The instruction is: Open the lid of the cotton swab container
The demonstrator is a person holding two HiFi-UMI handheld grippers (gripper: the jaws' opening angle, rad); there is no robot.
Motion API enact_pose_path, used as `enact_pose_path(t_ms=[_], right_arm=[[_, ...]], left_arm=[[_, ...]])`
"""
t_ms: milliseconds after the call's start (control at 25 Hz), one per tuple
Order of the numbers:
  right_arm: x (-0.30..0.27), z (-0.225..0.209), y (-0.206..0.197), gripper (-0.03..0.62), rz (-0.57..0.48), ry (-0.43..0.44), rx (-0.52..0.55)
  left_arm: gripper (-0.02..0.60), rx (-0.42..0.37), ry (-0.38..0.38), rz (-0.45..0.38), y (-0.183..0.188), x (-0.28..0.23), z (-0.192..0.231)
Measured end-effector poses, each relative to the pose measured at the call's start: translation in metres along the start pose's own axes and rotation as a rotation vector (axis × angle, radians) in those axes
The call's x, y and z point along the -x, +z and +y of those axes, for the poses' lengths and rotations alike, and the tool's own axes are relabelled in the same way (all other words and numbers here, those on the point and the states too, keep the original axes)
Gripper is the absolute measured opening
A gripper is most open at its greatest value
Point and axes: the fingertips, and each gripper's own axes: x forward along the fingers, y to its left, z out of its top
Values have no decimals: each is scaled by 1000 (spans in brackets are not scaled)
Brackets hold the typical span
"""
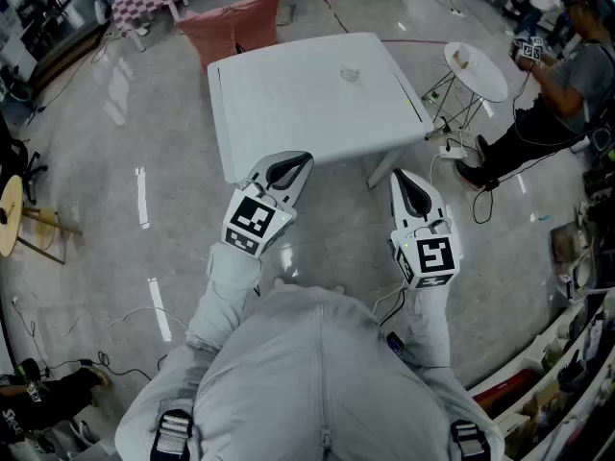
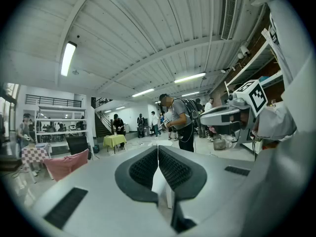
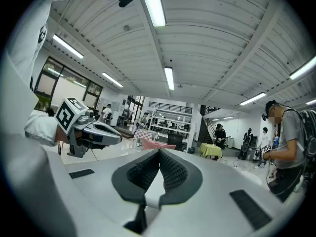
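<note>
A small clear cotton swab container (image 1: 351,73) stands toward the far side of the white square table (image 1: 288,113). Both grippers are held close to my body, short of the table's near edge and well apart from the container. My left gripper (image 1: 291,164) is shut with nothing between its jaws. The right gripper (image 1: 406,181) is likewise shut and empty. In the left gripper view the dark ribbed pads (image 2: 174,169) meet at the tip and the table is out of sight. The right gripper view shows the same closed pads (image 3: 173,173), aimed at the hall.
A pink chair (image 1: 237,22) stands behind the table. A round white side table (image 1: 477,69) is to the right, with a seated person (image 1: 562,80) beyond it. Cables and a power strip (image 1: 452,150) lie on the glossy floor. Shelving runs along the right edge.
</note>
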Motion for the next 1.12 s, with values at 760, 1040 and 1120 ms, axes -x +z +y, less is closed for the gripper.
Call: enact_pose_path(t_ms=[760,1040,1120], right_arm=[[18,-50,-16,34,-27,5,-40],[36,-84,-30,35,-68,39,-15],[42,-93,-36,34,-70,61,-39]], left_arm=[[23,81,9,-8,8,-36,-29],[23,69,63,5,7,-64,-57],[23,56,74,8,10,-70,-68]])
